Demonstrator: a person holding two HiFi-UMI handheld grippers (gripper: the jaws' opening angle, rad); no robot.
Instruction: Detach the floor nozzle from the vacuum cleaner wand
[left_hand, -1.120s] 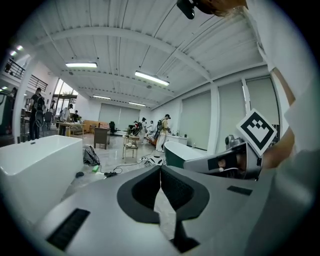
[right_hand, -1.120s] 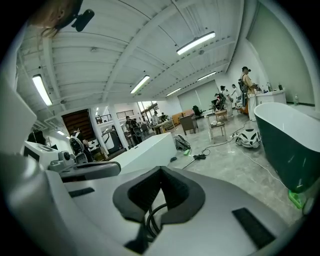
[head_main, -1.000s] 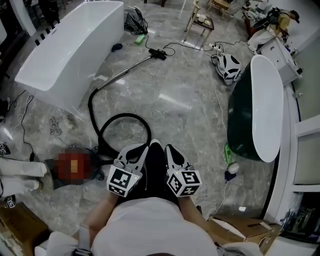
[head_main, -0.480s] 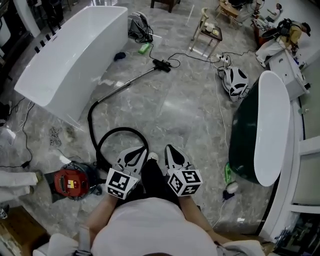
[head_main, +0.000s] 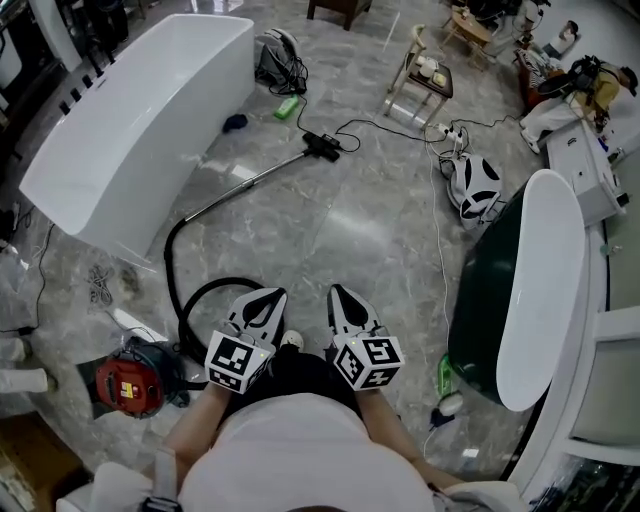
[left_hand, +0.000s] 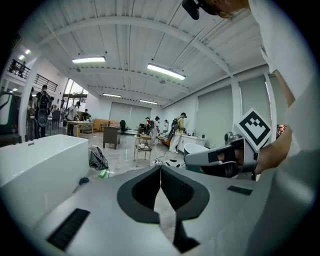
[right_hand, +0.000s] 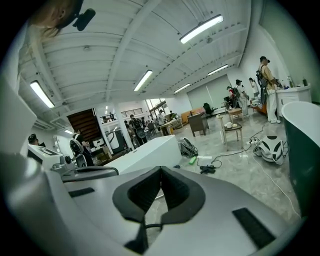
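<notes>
Floor nozzle: lies far ahead of you on the marble floor, joined to the far end of the wand.
Wand: a metal tube flat on the floor beside the white bathtub, running near-left to far-right.
Hose: loops back from the wand to the red canister, near left of you.
Why so laid: stretched out like this, the nozzle joint looks open to reach from either side.
Left gripper: jaws clenched on nothing.
Right gripper: jaws also pressed together, nothing between them.
Your pose: both hands low and close to your body, side by side, marker cubes up, tips pointing forward and slightly down, well apart from the nozzle.
Stage: approach, by the look of it; detaching not yet begun.
</notes>
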